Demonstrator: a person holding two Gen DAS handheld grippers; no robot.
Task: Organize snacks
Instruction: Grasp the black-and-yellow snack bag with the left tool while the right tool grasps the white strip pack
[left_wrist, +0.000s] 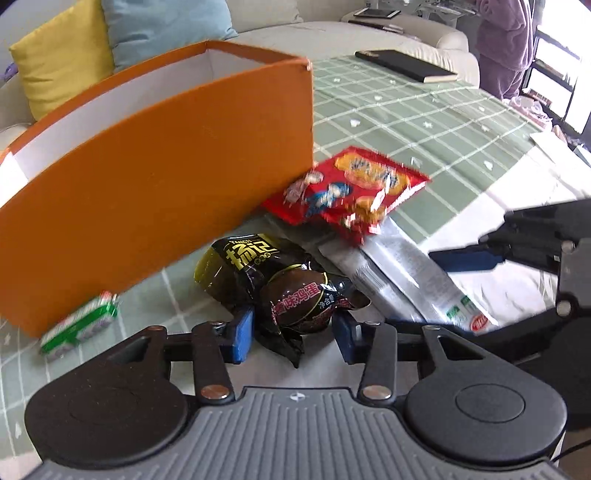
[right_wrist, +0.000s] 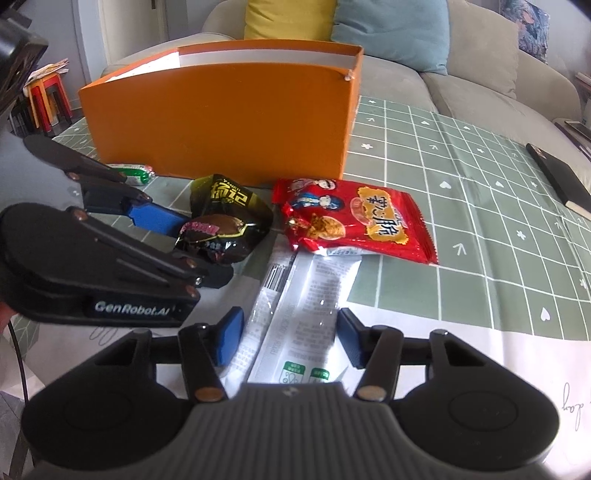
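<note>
An orange box (left_wrist: 159, 177) stands open-topped on the green checked tablecloth; it also shows in the right wrist view (right_wrist: 221, 118). In front of it lie a black egg snack packet (left_wrist: 299, 299), a second black packet (left_wrist: 240, 266), a red snack bag (left_wrist: 351, 192) and a silver packet (left_wrist: 402, 280). My left gripper (left_wrist: 293, 332) is open with the egg packet (right_wrist: 214, 236) between its blue pads, which look slightly apart from it. My right gripper (right_wrist: 290, 339) is open over the silver packet (right_wrist: 303, 314), its pads on either side. The red bag (right_wrist: 354, 218) lies beyond.
A small green and white packet (left_wrist: 81, 321) lies by the box's left end. A black book (left_wrist: 406, 64) lies far on the table. A sofa with yellow (left_wrist: 62, 70) and blue cushions is behind. A person in purple (left_wrist: 506, 40) stands far right.
</note>
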